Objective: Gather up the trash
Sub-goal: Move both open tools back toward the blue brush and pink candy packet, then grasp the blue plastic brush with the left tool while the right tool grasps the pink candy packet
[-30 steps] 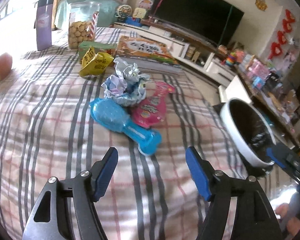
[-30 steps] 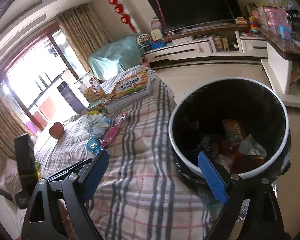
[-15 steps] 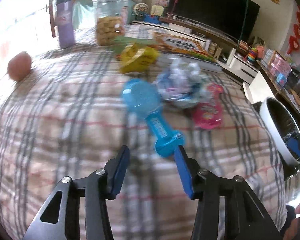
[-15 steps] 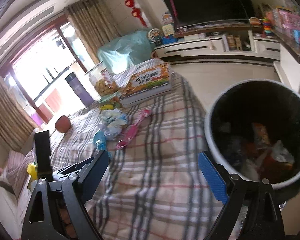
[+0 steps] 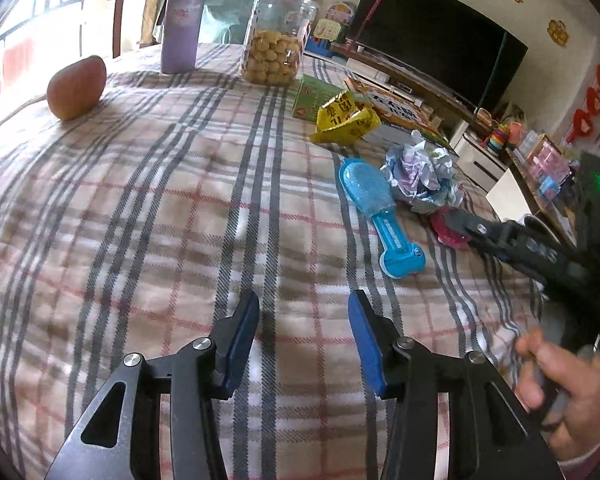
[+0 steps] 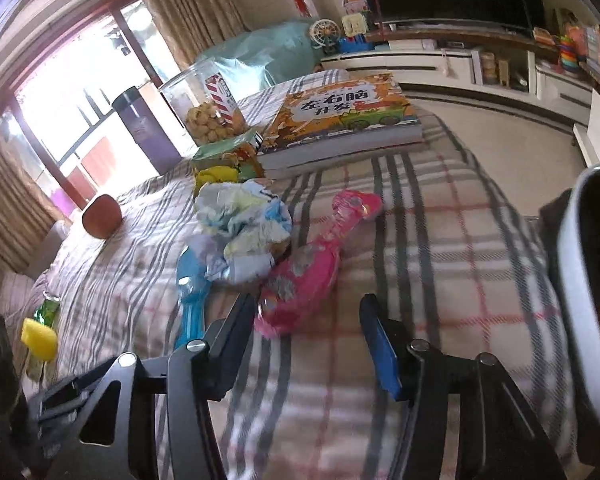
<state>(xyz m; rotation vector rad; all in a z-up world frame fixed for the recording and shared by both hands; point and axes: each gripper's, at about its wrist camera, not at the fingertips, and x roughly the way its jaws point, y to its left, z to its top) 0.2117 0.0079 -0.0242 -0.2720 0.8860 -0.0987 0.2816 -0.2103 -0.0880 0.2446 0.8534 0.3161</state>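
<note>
Blue-padded jaws of the right gripper (image 6: 308,336) have just been closing, yet nothing is clamped: the pink wrapper (image 6: 304,276) lies just past the left finger's tip. The left gripper (image 5: 303,322) is held half-open over bare plaid cloth (image 5: 140,208), nothing between its pads. Crumpled paper (image 6: 244,228) is seen touching the wrapper; the bin's white rim (image 6: 580,304) is seen at right.

Crumpled wrapper (image 6: 244,232) between brush (image 6: 190,292) and toy packet (image 6: 308,268); book (image 6: 340,120) behind; bin (image 6: 588,300) right.
</note>
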